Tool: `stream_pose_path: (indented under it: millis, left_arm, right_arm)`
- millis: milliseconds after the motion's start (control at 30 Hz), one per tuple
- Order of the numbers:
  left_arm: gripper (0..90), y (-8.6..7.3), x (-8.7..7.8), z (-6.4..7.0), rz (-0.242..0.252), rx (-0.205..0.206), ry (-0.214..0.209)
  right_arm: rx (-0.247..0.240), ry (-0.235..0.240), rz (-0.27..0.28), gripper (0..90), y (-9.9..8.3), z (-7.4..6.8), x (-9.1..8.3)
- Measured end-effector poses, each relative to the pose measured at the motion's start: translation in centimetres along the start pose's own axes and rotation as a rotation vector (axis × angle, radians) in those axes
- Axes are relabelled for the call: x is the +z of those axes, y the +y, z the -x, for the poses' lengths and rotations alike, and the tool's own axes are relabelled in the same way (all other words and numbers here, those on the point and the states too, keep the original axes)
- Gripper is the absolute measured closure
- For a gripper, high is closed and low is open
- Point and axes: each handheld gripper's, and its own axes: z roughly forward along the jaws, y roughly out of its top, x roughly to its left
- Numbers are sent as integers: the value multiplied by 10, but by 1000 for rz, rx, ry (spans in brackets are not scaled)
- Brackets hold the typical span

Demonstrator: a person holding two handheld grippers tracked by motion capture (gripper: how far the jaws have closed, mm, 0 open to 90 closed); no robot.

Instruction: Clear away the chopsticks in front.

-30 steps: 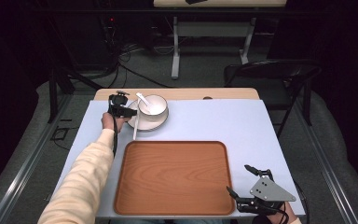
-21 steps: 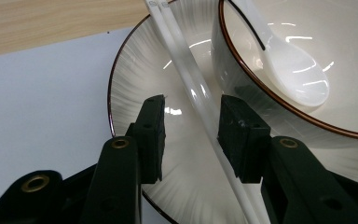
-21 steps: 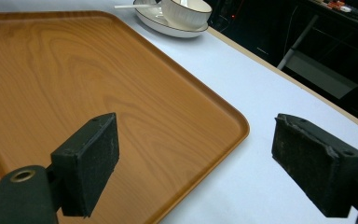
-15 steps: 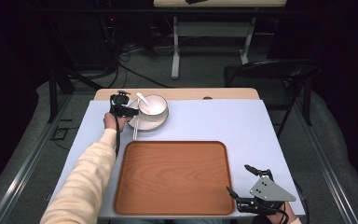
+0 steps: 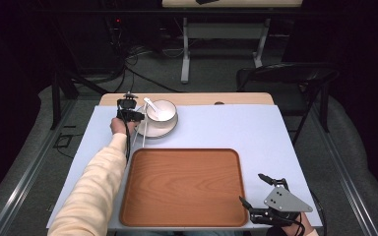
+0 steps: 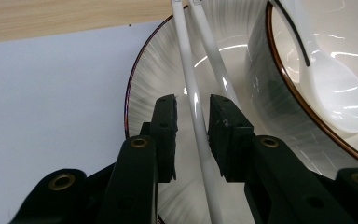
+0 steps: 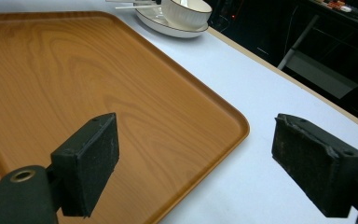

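My left gripper is at the far left of the table, over the rim of the white plate that carries the bowl. Two white chopsticks lie on that plate beside the bowl, their long axes running away from me along the line of my jaws. One chopstick passes through the narrow gap between the jaws; the other lies just right of it, against or under the right jaw. The jaws are nearly closed, but I cannot tell whether they already pinch it. A white spoon rests inside the bowl.

My right gripper is wide open and holds nothing, low at the near right corner of the wooden tray, well apart from the plate. The left hand is plainly the nearer one, so closing on the chopstick is, I judge, its job.
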Motion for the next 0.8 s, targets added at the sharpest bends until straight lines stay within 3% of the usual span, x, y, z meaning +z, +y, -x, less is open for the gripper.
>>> stream_pose_path:
  millis: [367, 800]
  left_arm:
    - [841, 0, 6, -2, -21, -10, 26]
    - [849, 1, -2, -10, -1, -31, 26]
  right_arm:
    - [0, 0, 1, 142, 0, 0, 0]
    - [1, -2, 1, 142, 0, 0, 0]
